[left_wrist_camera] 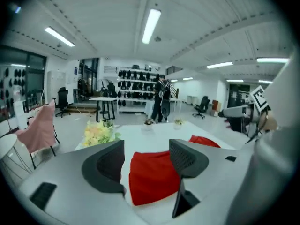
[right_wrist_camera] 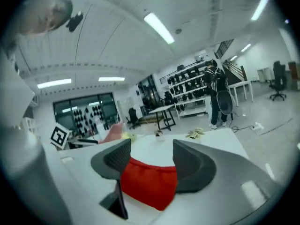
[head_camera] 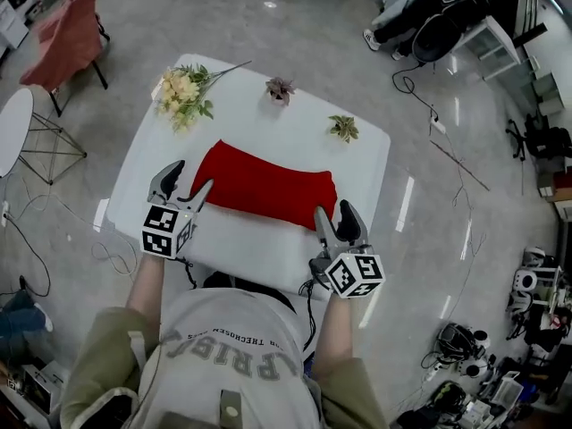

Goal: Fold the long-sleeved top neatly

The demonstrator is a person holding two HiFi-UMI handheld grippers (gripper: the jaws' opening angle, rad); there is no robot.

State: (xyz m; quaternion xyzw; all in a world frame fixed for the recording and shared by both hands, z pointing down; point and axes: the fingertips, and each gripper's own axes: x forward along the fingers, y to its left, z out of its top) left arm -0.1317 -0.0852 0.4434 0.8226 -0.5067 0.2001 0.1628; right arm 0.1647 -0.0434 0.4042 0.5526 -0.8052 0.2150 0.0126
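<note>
A red long-sleeved top (head_camera: 265, 186) lies folded into a long strip across the middle of the white table (head_camera: 259, 123). My left gripper (head_camera: 185, 184) hovers above the strip's left end, jaws open and empty. My right gripper (head_camera: 334, 220) hangs above the strip's right end, also open with nothing held. In the left gripper view the red top (left_wrist_camera: 152, 175) shows on the table beyond my open left gripper (left_wrist_camera: 147, 161). The right gripper view shows the top (right_wrist_camera: 150, 184) lying below and past my open right gripper (right_wrist_camera: 151, 161).
A bunch of yellow flowers (head_camera: 183, 92) lies at the table's far left. Two small plants (head_camera: 280, 88) (head_camera: 343, 128) stand along the far edge. A round white side table (head_camera: 13, 128) and a chair with pink cloth (head_camera: 64, 34) stand on the left. Cables trail on the floor.
</note>
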